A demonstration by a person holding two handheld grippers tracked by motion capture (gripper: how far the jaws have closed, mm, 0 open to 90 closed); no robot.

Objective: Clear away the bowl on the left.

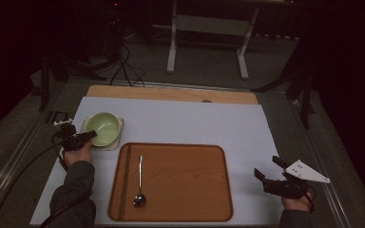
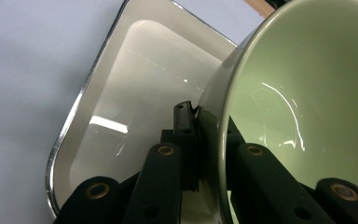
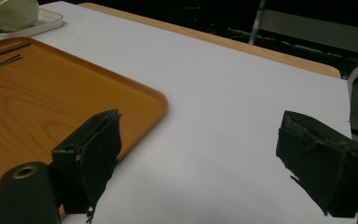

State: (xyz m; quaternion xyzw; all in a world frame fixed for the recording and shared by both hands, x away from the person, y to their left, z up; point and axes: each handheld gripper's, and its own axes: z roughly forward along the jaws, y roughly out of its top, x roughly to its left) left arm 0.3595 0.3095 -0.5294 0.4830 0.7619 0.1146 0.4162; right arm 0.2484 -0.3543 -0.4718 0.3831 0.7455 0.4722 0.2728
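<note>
My left gripper (image 1: 88, 136) is clamped on the near rim of the green bowl (image 1: 103, 128); in the left gripper view one jaw sits outside the wall and the other inside, both pressed tight on the rim of that bowl (image 2: 303, 107). The bowl sits tilted in a shallow white dish (image 1: 116, 142), and the dish's bare floor (image 2: 140, 93) lies open to the left of the bowl. Dish and bowl are at the table's left side, just beyond the far left corner of the wooden tray (image 1: 190, 190). On the tray, a spoon (image 1: 139, 183) lies lengthwise near its left edge, bowl end toward me, beside what look like chopsticks, though it's too dim to be sure.

Over on my right, the right gripper (image 1: 271, 171) hovers off the tray's right edge, jaws spread wide with nothing between them, just white table cover (image 3: 214, 116) in the gap. The tray's corner (image 3: 140, 102) is beside its left jaw.
</note>
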